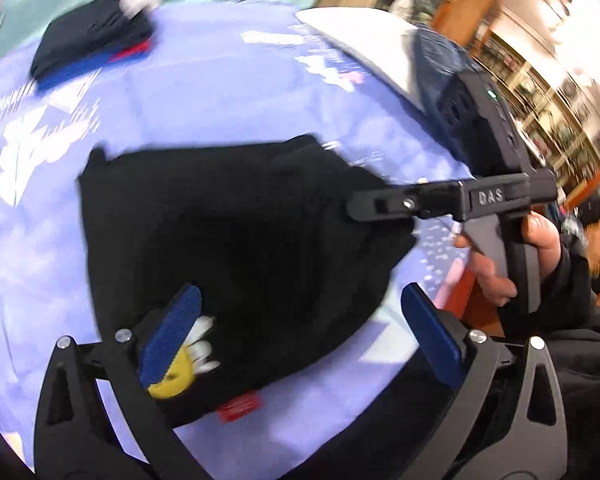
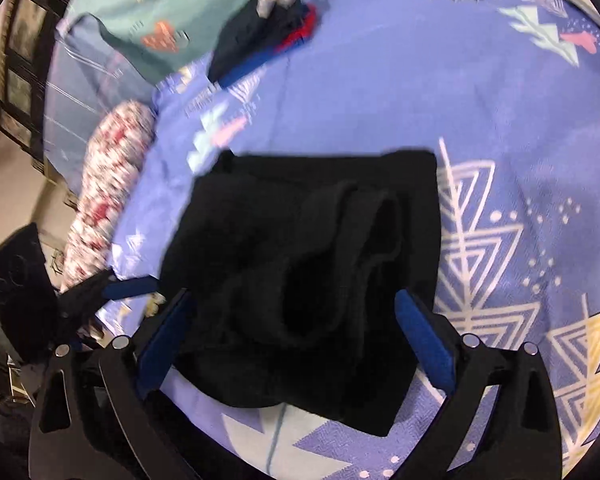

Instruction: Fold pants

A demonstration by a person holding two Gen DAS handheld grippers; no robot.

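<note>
Black pants (image 2: 300,264) lay folded in a compact bundle on the lavender patterned bedsheet (image 2: 500,120), near its front edge. Left gripper (image 1: 300,336) and right gripper (image 2: 296,344) hovered over them, jaws spread, pinching nothing.

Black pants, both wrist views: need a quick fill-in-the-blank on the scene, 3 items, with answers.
1. The black pants lie folded on a bedsheet whose main colour is ____.
2. Both the left gripper and the right gripper have their jaws ____.
3. The blue pads of the left gripper sit beside a ____ graphic printed on the pants.

Missing words: blue; open; yellow
</note>
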